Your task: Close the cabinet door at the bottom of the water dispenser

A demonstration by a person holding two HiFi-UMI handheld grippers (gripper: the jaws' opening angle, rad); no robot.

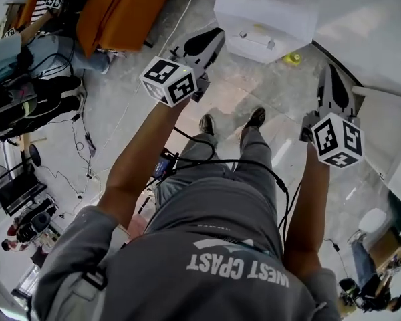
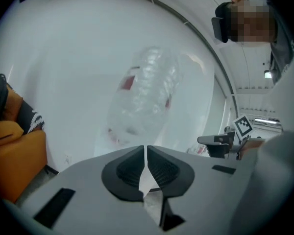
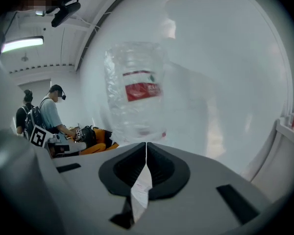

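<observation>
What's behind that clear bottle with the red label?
Only plain white wall shows behind and through the clear bottle. The bottle's lower end is covered by the right gripper, whose jaws are shut, so what it stands on can't be seen.

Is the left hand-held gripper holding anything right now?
No, the left hand-held gripper has its jaws together with nothing between them.

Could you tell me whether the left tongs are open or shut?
Shut: the left tongs show jaws pressed together, nothing between them.
</observation>
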